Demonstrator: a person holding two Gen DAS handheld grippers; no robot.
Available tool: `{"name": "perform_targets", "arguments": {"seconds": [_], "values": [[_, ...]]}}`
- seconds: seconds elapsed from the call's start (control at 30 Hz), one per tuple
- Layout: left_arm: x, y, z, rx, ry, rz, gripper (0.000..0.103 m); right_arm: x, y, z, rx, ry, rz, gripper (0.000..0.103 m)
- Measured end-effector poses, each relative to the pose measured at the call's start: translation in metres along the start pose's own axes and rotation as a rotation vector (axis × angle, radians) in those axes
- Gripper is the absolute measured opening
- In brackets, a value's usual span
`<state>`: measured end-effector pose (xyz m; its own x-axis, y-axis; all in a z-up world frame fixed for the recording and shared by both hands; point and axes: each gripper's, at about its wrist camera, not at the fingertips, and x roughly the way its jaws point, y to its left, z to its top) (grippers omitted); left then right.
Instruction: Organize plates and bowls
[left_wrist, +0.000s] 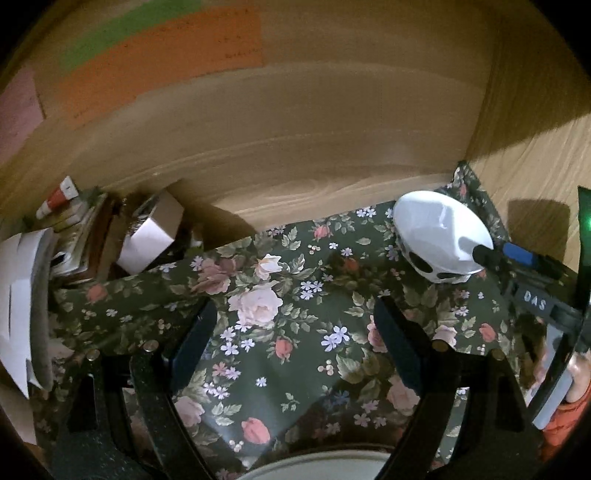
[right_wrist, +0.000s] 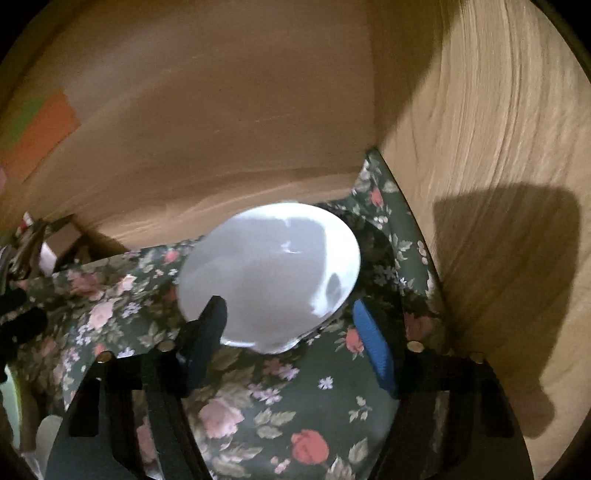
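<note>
A white bowl with black spots on its outside (left_wrist: 441, 236) sits tilted on the floral cloth at the back right corner. In the right wrist view the bowl (right_wrist: 273, 273) lies right in front of my right gripper (right_wrist: 288, 321). The gripper is open; its left finger (right_wrist: 210, 325) overlaps the bowl's rim and its right finger stands apart from the bowl. My left gripper (left_wrist: 295, 325) is open and empty over the cloth's middle. A pale plate rim (left_wrist: 314, 465) shows at the bottom edge beneath it.
Wooden walls close the back and the right side (right_wrist: 498, 184). A white box (left_wrist: 151, 236), books and papers (left_wrist: 22, 295) crowd the left. Orange and green paper sheets (left_wrist: 166, 55) hang on the back wall. The floral cloth (left_wrist: 295, 369) covers the surface.
</note>
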<state>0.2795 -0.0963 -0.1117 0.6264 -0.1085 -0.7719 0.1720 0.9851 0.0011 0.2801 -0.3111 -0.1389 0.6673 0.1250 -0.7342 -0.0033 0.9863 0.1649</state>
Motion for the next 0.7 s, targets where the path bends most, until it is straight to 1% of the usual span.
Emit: {"name": "perform_targets", "arguments": {"seconds": [0.1, 0.17, 0.27, 0.33, 0.47, 0.53, 0.7], "values": [[0.009, -0.002, 0.002, 0.002, 0.015, -0.007, 0.087, 0.01, -0.006, 0.004, 0.023, 0.024, 0.0, 0.064], [0.014, -0.003, 0.004, 0.001, 0.023, -0.011, 0.087, 0.016, -0.01, 0.005, 0.033, 0.048, 0.006, 0.06], [0.021, -0.007, 0.006, 0.002, 0.034, -0.02, 0.087, 0.025, -0.013, 0.003, 0.038, 0.091, 0.031, 0.051], [0.025, -0.009, 0.007, 0.009, 0.039, -0.026, 0.087, 0.029, -0.014, 0.001, 0.041, 0.096, 0.034, 0.048], [0.028, -0.016, 0.009, 0.031, 0.041, -0.045, 0.087, 0.03, -0.013, 0.003, 0.022, 0.096, 0.032, 0.043], [0.03, -0.019, 0.011, 0.037, 0.041, -0.052, 0.087, 0.034, -0.009, 0.004, 0.001, 0.104, 0.037, 0.036], [0.035, -0.02, 0.015, 0.028, 0.048, -0.063, 0.087, 0.033, 0.01, -0.002, -0.074, 0.134, 0.09, 0.027]]}}
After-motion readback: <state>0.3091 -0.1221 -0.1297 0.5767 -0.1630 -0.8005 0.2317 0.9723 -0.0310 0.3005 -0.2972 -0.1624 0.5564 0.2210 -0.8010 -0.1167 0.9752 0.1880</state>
